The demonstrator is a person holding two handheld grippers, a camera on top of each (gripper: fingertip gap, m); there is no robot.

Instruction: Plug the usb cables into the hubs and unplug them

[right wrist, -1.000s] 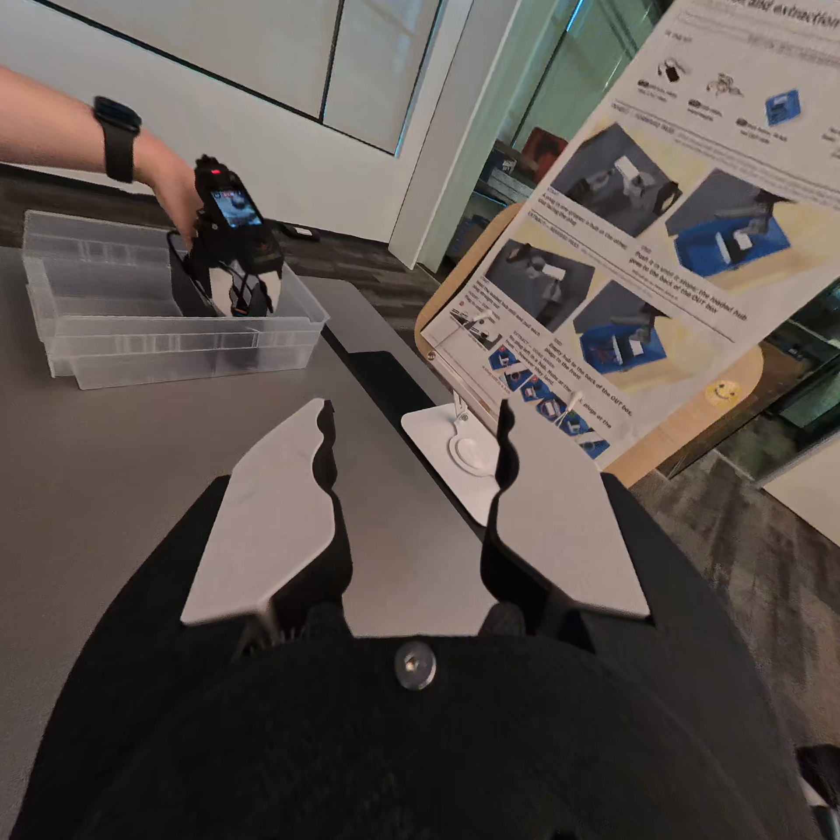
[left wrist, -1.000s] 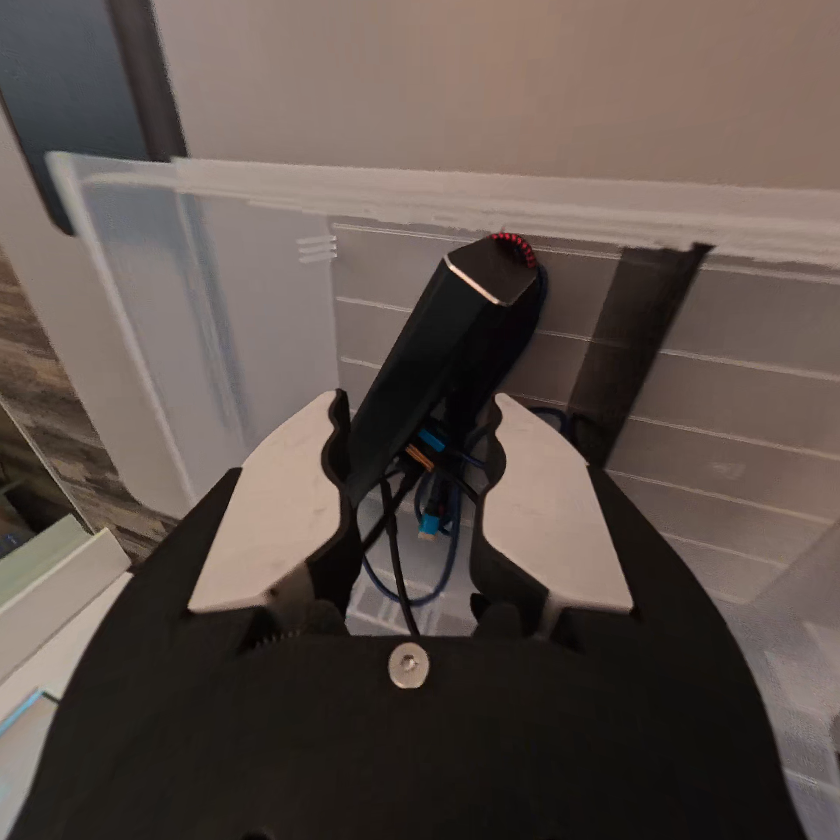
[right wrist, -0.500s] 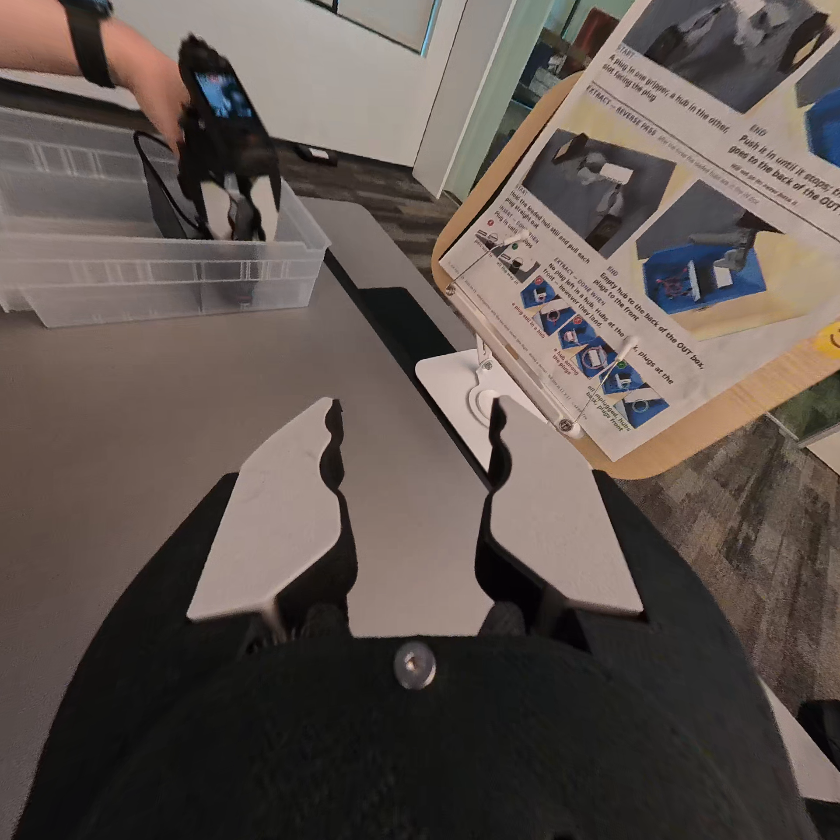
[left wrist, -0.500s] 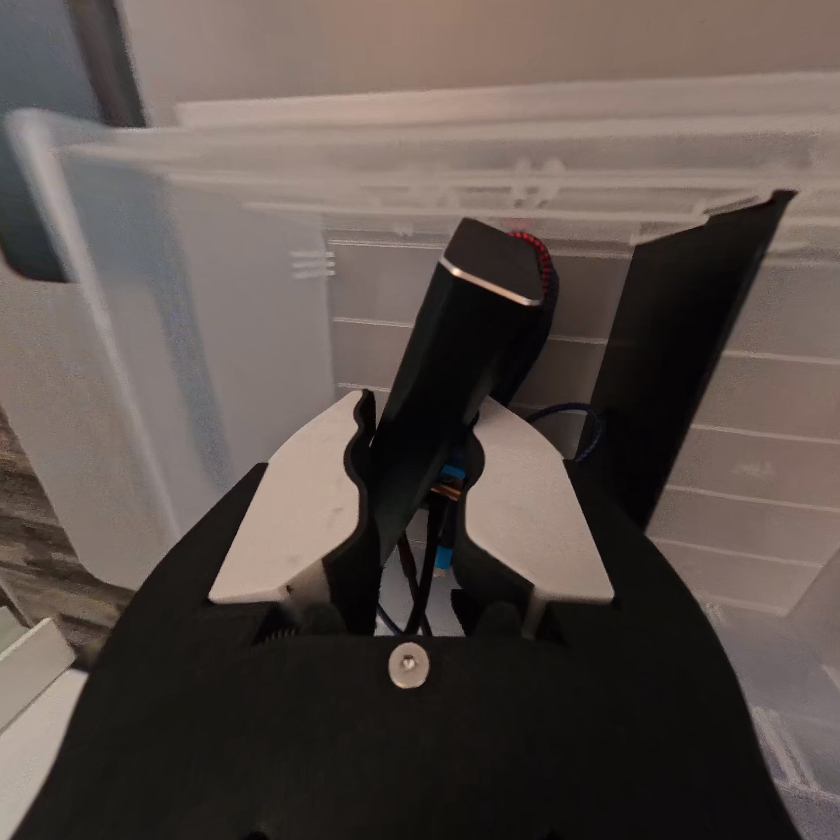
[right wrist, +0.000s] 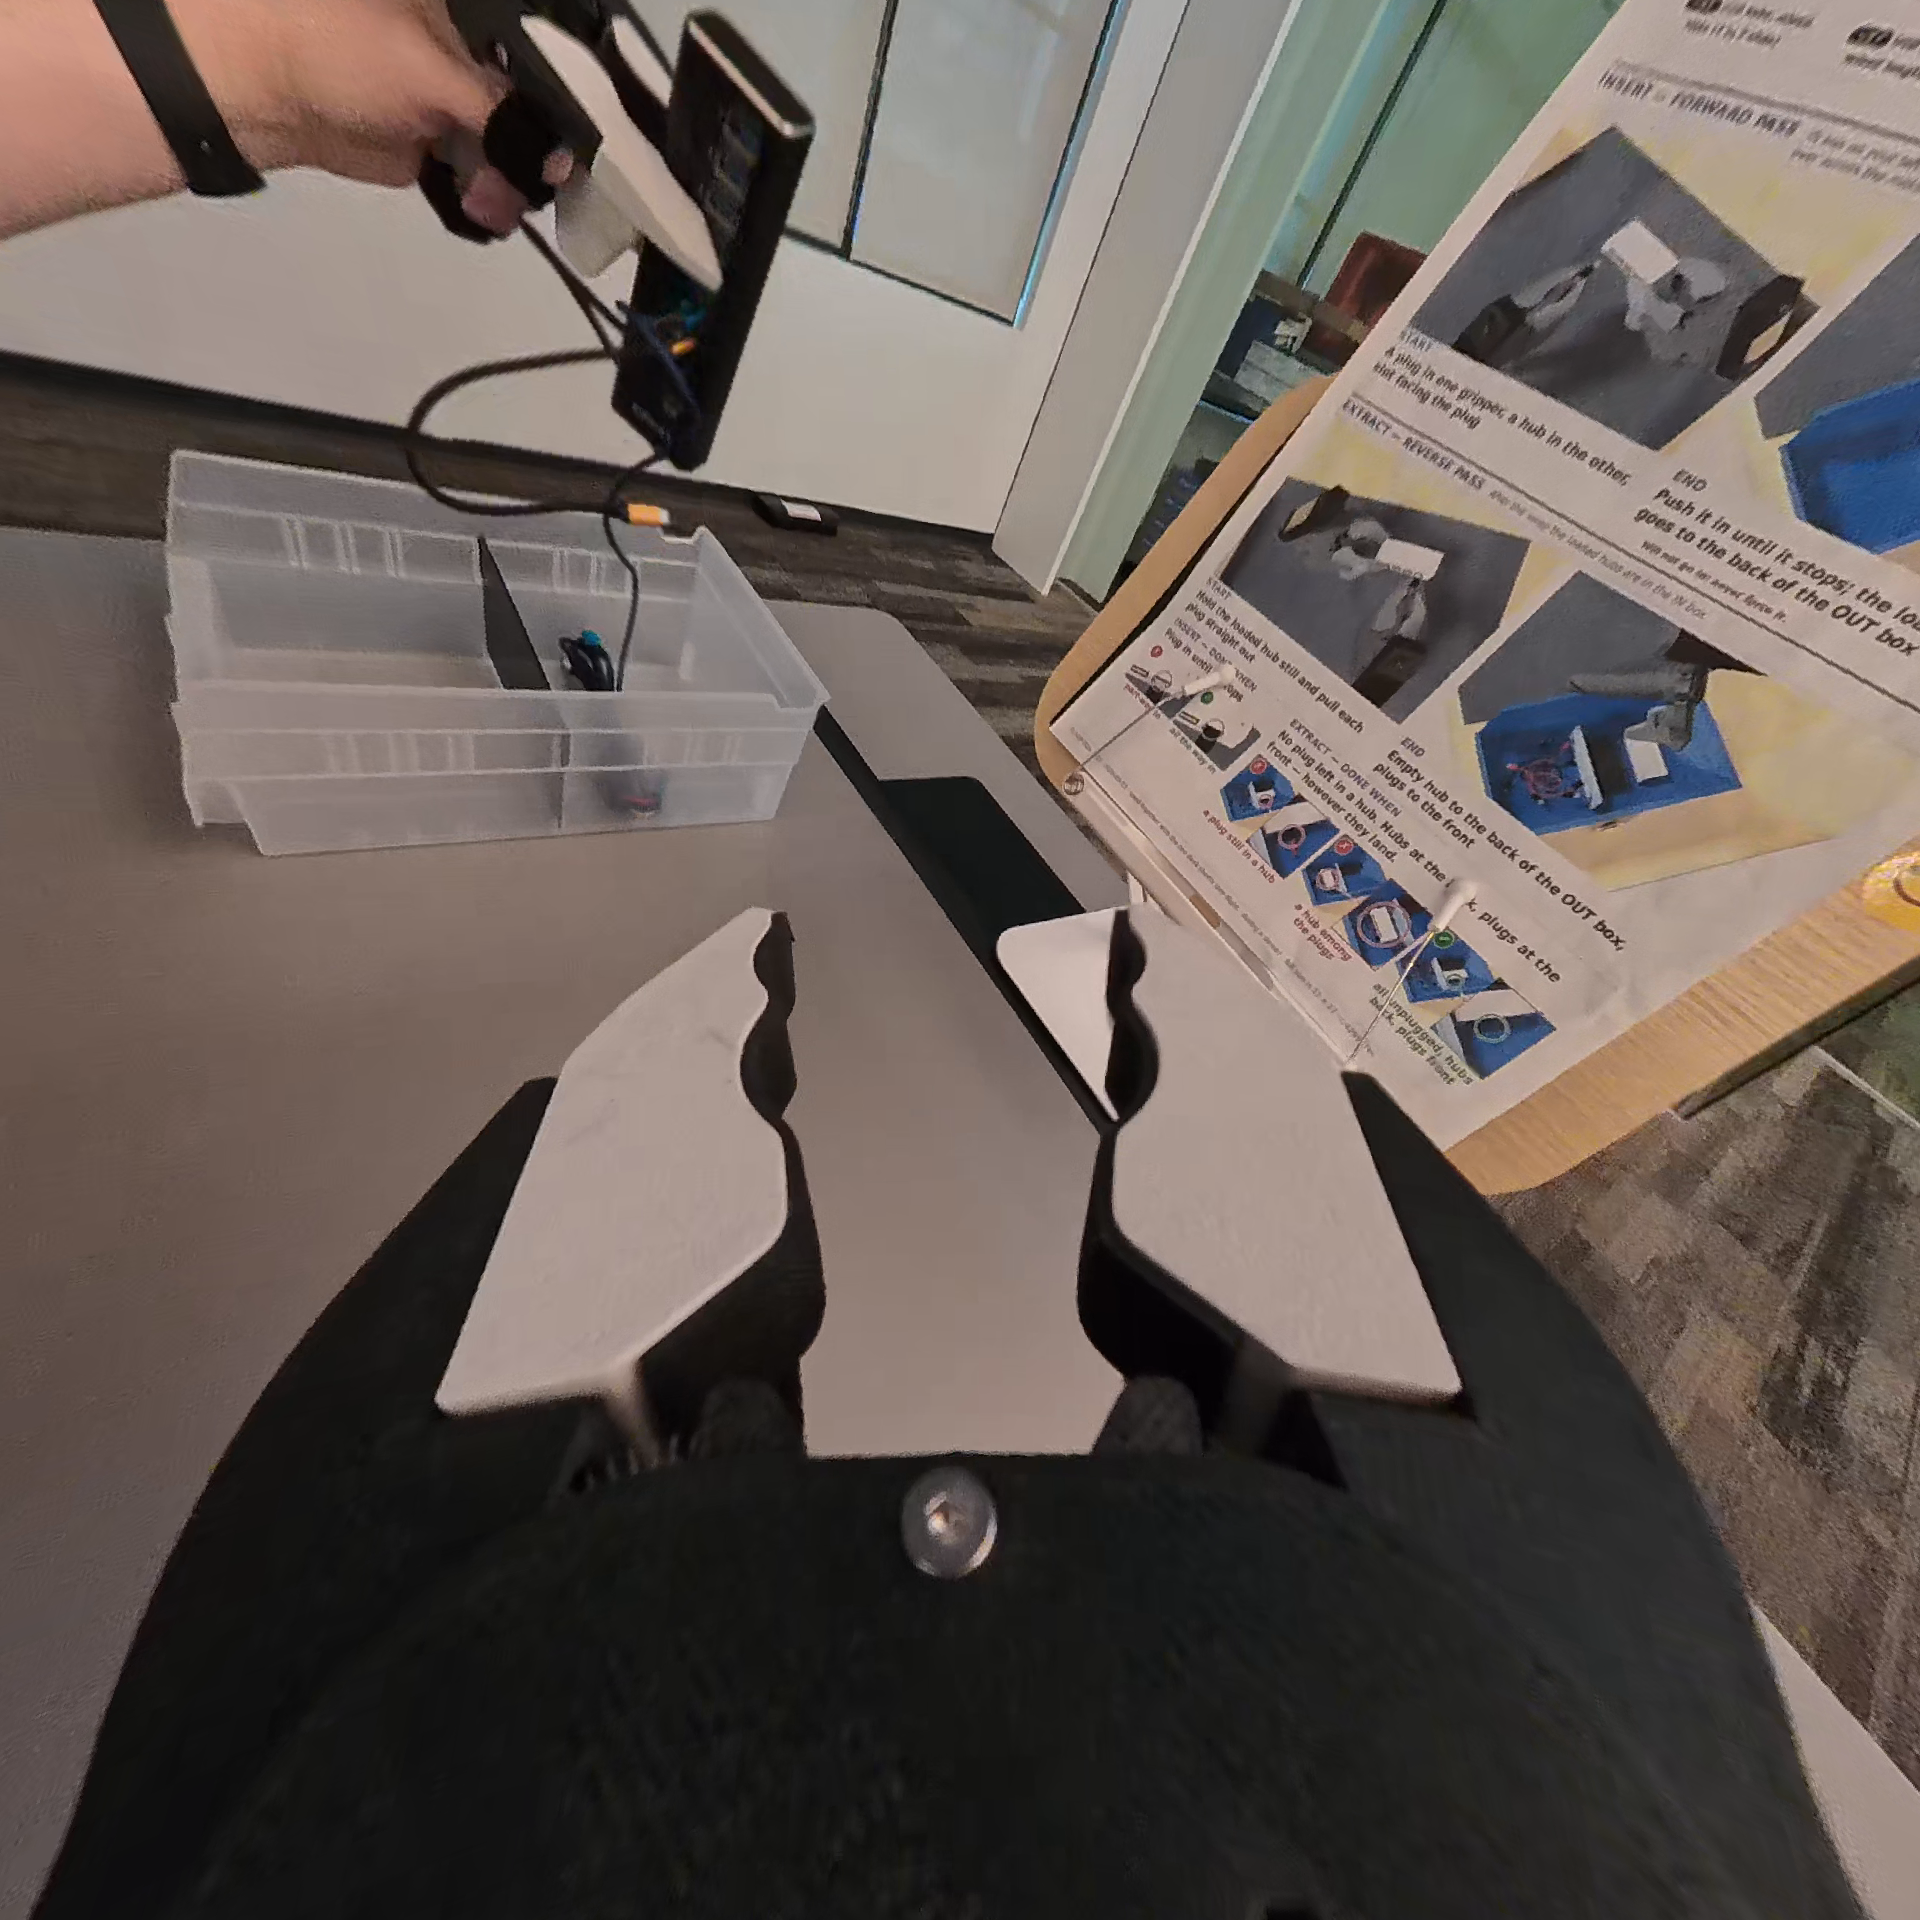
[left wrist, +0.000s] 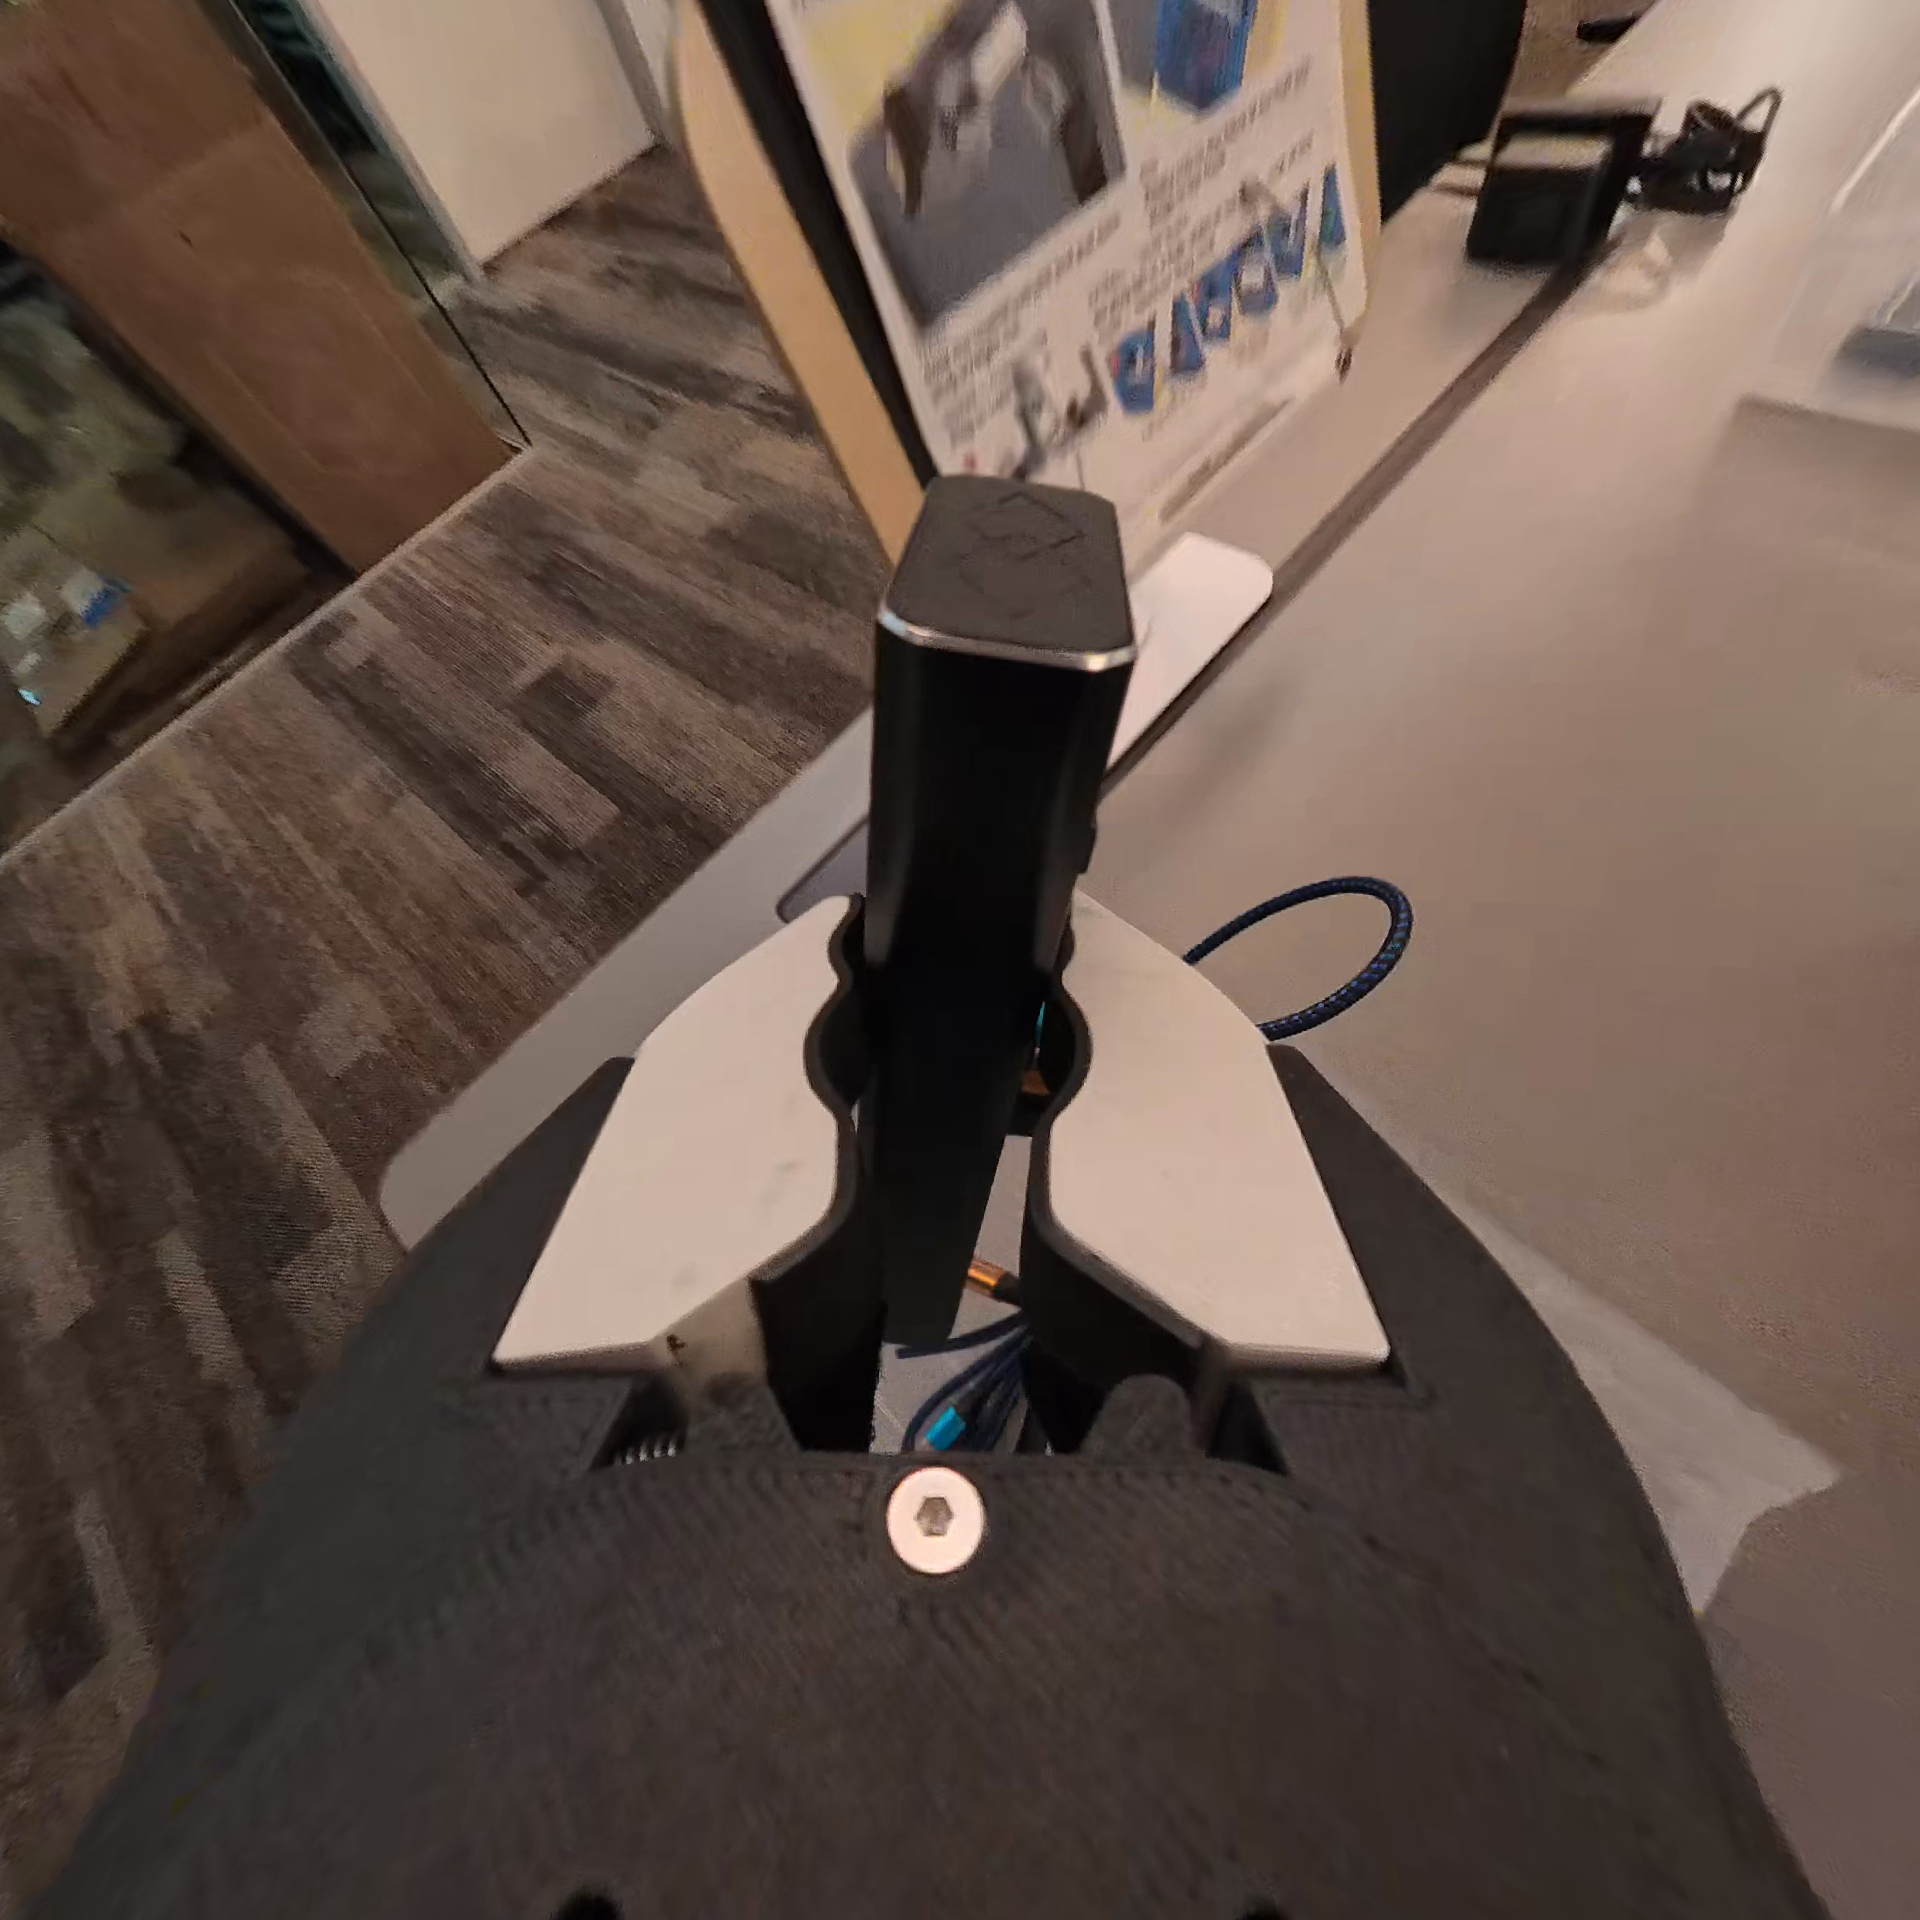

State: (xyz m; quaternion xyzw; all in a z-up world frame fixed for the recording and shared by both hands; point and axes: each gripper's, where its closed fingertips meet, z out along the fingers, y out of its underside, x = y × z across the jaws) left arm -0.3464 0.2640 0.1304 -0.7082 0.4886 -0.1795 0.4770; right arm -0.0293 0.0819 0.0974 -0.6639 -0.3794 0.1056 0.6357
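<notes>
Left tool [left wrist: 951,940]: closed on the black USB hub [left wrist: 987,831], fingers clamping its lower body; hub stands upright between them, end cap pointing away from the camera.
Left tool, seen from the right wrist view [right wrist: 623,197]: carried in a person's hand [right wrist: 343,94] high above the clear bin [right wrist: 457,769]; hub [right wrist: 727,218] hangs tilted in its grip, clear of the desk.
Cables: a black cable [right wrist: 468,416] loops down from the hub's lower end, and an orange-tipped plug [right wrist: 646,516] dangles over the bin. A blue braided cable [left wrist: 1340,951] arcs out to the right behind the left tool's finger.
Right tool [right wrist: 945,935]: wide open, holding nothing, hovering above the desk [right wrist: 260,1039].
Bin: two clear trays nested, on the far left part of the desk; a black divider [right wrist: 509,634] stands inside, with a small coil of cable [right wrist: 587,660] beside it.
Surface and room: grey desk, patterned grey carpet [left wrist: 364,831], white walls, glass panels.
Nearby: printed instruction sheet [right wrist: 1558,623] on a stand with a white base [right wrist: 1049,987], just beyond the desk's right edge.
</notes>
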